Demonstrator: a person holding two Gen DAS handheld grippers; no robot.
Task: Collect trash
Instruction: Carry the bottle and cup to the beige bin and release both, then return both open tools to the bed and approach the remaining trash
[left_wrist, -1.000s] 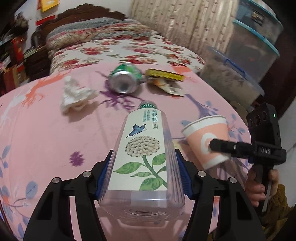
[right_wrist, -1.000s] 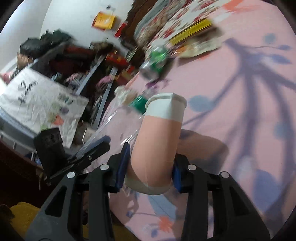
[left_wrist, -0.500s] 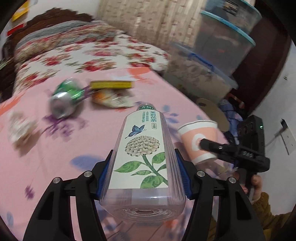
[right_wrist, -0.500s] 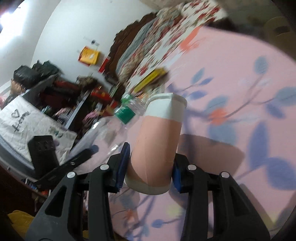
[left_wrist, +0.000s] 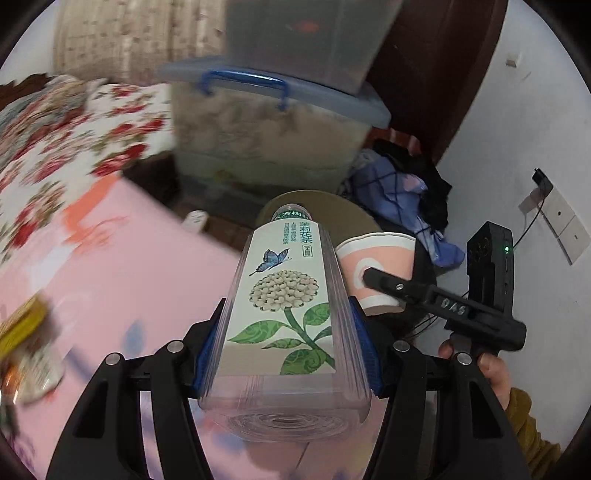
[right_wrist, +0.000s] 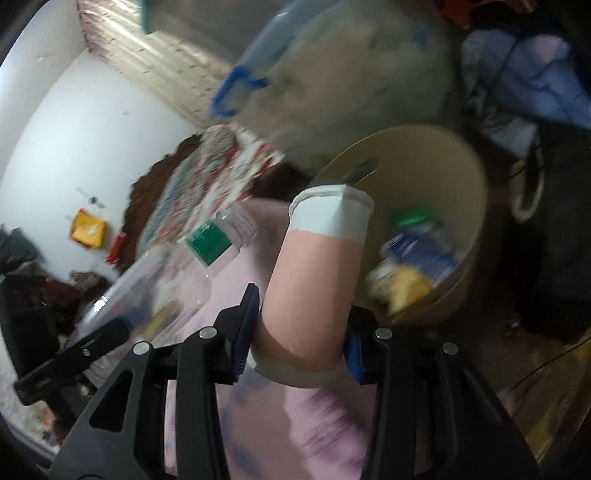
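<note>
The left hand-held gripper is clenched on a clear plastic tea bottle with a flower label, its green cap pointing forward. The right hand-held gripper grasps a pink paper cup with a white rim, just beside the bottle. Both are above the edge of the pink bed cover, near a round beige bin on the floor that holds some blurred trash.

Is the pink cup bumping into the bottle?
Cannot tell. In the left wrist view the pink cup sits right beside the bottle, partly hidden behind it; no clear gap or contact shows.
</note>
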